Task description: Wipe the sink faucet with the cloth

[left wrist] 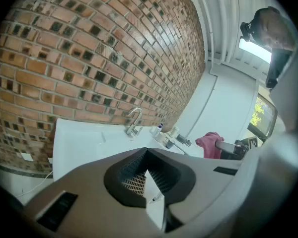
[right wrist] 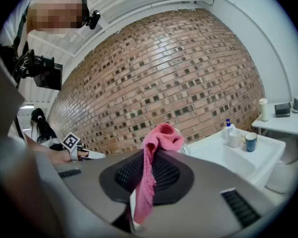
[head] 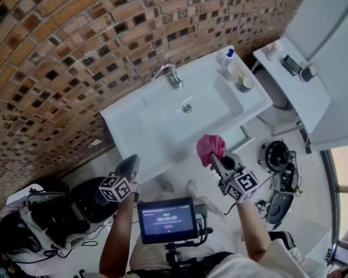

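Jaws of left gripper [head: 131, 162]: together, empty, near front-left corner of white ceramic sink [head: 124, 126].
Curved chrome faucet [head: 169, 74]: on sink's back rim, ahead, between both grippers.
Right gripper [head: 213, 157]: clamped on pink cloth [head: 210, 146]; faucet ahead-left, seemingly slightly nearer this one.

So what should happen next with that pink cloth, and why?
Probably carry the right gripper forward to the faucet: its jaws are shut on the cloth, held near the front edge of the sink, well clear of the faucet.
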Available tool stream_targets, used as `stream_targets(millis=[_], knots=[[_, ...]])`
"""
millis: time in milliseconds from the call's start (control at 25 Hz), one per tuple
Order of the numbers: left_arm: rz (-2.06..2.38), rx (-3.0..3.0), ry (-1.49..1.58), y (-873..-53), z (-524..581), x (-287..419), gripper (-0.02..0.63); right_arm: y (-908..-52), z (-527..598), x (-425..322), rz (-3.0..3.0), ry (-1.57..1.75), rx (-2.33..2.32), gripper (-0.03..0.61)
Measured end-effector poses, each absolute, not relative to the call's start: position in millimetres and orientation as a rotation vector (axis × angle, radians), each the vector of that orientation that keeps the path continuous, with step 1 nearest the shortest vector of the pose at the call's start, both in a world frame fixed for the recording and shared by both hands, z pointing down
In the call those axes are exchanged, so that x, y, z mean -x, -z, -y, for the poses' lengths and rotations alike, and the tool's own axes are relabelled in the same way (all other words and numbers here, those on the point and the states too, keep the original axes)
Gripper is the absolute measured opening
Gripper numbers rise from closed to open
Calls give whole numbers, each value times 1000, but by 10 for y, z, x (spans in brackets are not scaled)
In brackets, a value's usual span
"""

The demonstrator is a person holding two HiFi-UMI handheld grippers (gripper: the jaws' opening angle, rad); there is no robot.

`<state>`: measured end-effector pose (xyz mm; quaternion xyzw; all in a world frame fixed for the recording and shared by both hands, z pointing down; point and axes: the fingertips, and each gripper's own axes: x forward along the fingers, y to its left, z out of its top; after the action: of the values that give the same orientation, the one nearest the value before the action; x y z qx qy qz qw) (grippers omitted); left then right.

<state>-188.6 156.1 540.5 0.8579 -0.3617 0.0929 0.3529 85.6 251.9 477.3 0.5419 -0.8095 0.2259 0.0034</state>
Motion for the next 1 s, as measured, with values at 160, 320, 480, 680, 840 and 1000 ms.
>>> stream_targets(millis=[160,320,480,680,840,1000], knots=[[894,-2239,-248,-5355,-1335,1940,-3,-4754,-2290,-773,2493,-707,-1754,43],[841,-2260,-244,-5329,-1080,1987,-3,-4700,-2062,-672,2440,-678,-1807,43],[776,-2281,-243,-5348,-867,1967,-3,-4650,-1878,-647,2360,-647,-1878,43],[703,-2282,-232,-5434,-678,1920,-3,-4655,-1686,-660,2253,-654,-1959,43],[655,-2283,-223,-5478,-595,1837,-3,-4644,-1547,-658,2217,-620,-1955,43],[653,-2276,-234,-5525,-515,1769,-3,-4708,-1347,-710,2222,-610,-1926,43]])
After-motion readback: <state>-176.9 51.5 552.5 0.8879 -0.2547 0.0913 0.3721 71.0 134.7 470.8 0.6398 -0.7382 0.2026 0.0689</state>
